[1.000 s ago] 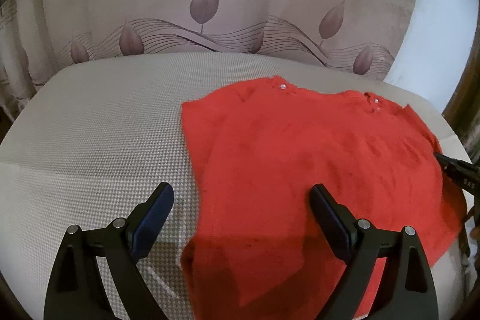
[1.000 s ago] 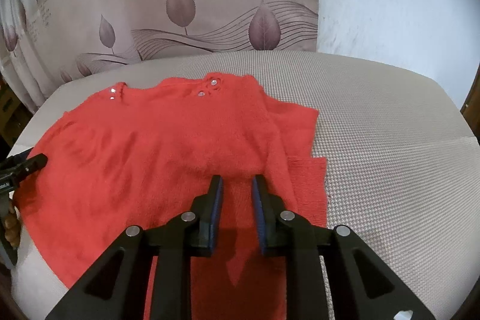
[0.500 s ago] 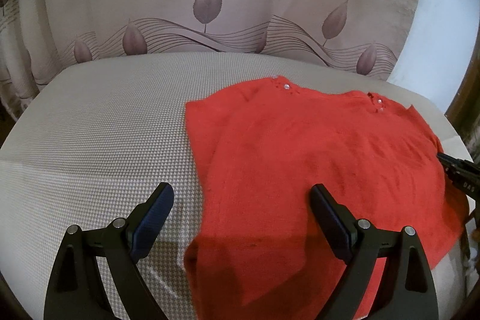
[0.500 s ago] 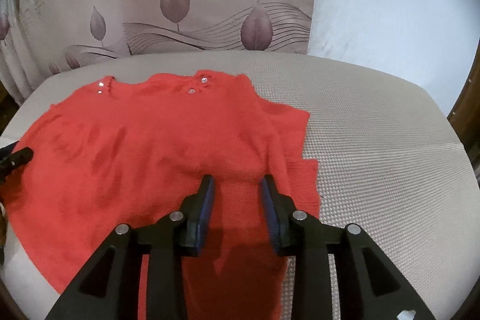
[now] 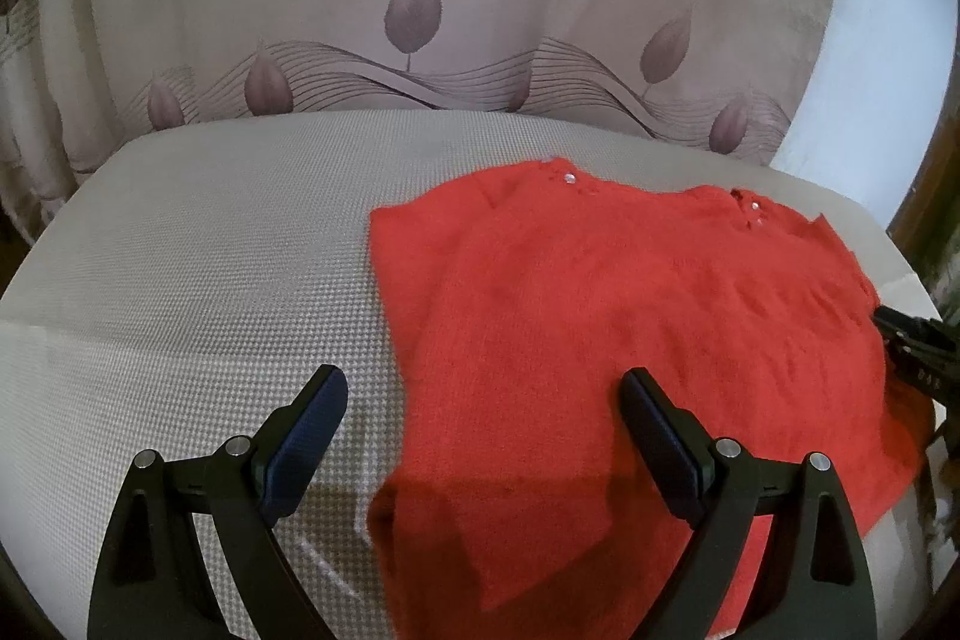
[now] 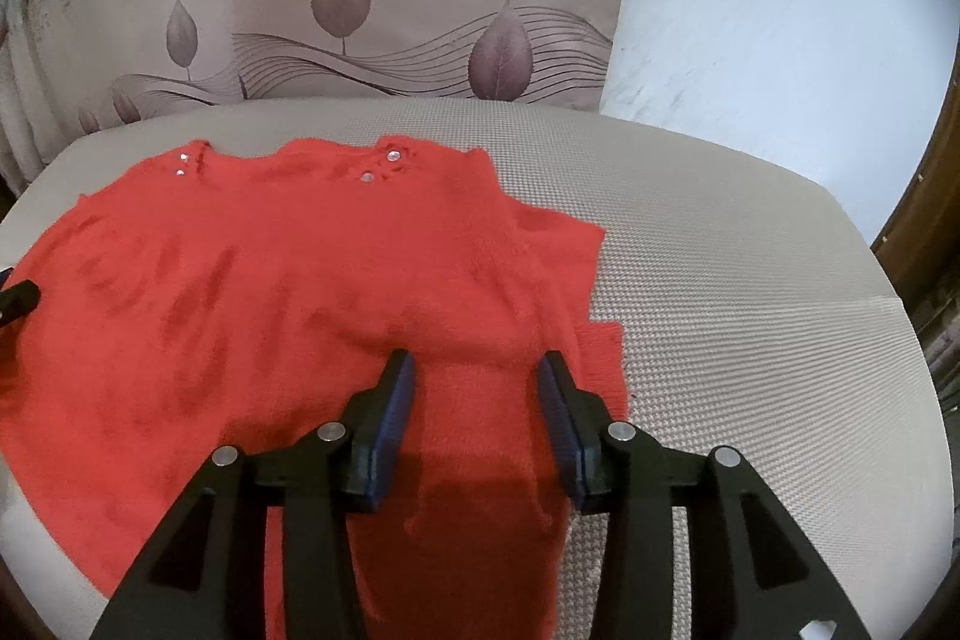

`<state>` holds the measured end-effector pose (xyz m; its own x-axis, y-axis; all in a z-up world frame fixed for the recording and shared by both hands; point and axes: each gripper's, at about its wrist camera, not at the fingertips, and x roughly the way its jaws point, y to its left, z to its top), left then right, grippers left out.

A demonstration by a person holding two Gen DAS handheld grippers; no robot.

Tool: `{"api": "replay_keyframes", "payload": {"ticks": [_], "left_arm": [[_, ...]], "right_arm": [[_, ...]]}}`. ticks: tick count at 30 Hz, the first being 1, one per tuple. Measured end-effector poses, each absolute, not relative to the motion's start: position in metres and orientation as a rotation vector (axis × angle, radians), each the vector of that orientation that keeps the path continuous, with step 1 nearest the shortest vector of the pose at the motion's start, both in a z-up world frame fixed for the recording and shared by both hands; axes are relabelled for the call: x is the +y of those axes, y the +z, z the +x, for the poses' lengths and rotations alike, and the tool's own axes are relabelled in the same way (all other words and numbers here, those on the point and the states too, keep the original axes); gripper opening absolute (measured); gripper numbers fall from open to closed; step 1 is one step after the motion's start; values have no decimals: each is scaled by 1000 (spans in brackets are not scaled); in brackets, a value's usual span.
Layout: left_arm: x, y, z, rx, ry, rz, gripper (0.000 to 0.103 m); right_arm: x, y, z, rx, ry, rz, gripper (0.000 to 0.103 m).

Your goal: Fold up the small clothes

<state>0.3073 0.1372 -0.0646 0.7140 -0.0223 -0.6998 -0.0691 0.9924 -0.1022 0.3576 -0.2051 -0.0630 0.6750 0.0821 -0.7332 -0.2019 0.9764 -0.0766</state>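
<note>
- Left wrist view: the left tongs (image 5: 483, 415) hang spread wide, gripping nothing, above the near left edge of a red knitted top (image 5: 630, 340).
- One blue-padded finger (image 5: 312, 430) is over bare bench cover, the other (image 5: 657, 436) over the red knit; whether either touches the cloth cannot be told.
- The red knitted top lies flat on the bench (image 5: 198, 250), which wears a beige cover with a fine checked weave. Its neckline, with small shiny studs (image 5: 570, 177), points toward the far side.
- The top's near left corner is turned back on itself, making a darker doubled patch beside the tongs' shadow.
- At the far right edge of this view the tip of the right tongs (image 5: 912, 340) sits at the top's side edge.
- Right wrist view: the right tongs (image 6: 477, 388) are partly open with a moderate gap, holding nothing, poised over a raised ridge of the red knitted top (image 6: 270, 292).
- A sleeve or folded flap (image 6: 576, 268) sticks out to the right of the garment's body, lying on the bench (image 6: 750, 292).
- Behind the bench hangs a beige curtain (image 6: 372, 10) printed with leaves and wavy lines, next to a pale wall (image 6: 780, 10).
</note>
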Motion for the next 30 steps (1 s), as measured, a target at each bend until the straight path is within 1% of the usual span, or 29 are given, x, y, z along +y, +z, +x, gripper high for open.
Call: {"api": "replay_keyframes", "payload": {"ticks": [2, 3, 4, 5, 10, 17, 18, 20, 23, 30], "left_arm": [[136, -64, 307, 772, 26, -118, 92], [136, -64, 307, 770, 26, -118, 92], [135, -64, 307, 771, 28, -119, 92], [135, -64, 307, 772, 32, -118, 92], [131, -64, 306, 768, 49, -101, 93], [128, -61, 301, 739, 85, -75, 95], [128, -61, 299, 735, 95, -72, 95], [128, -59, 295, 717, 120, -66, 95], [130, -57, 292, 691, 148, -60, 98], [125, -55, 289, 667, 214, -12, 100]], "right_arm": [[-204, -63, 356, 813, 152, -164, 41], [-204, -62, 356, 811, 139, -166, 44], [-205, -63, 357, 814, 110, -168, 68], [-211, -64, 360, 826, 66, -149, 87], [-226, -68, 366, 868, 140, -37, 85], [-225, -59, 357, 814, 168, -31, 86], [-225, -56, 355, 801, 172, -28, 87], [-224, -52, 351, 769, 183, -32, 92], [-222, -43, 341, 701, 215, -39, 96], [-223, -30, 324, 600, 239, -29, 98]]}}
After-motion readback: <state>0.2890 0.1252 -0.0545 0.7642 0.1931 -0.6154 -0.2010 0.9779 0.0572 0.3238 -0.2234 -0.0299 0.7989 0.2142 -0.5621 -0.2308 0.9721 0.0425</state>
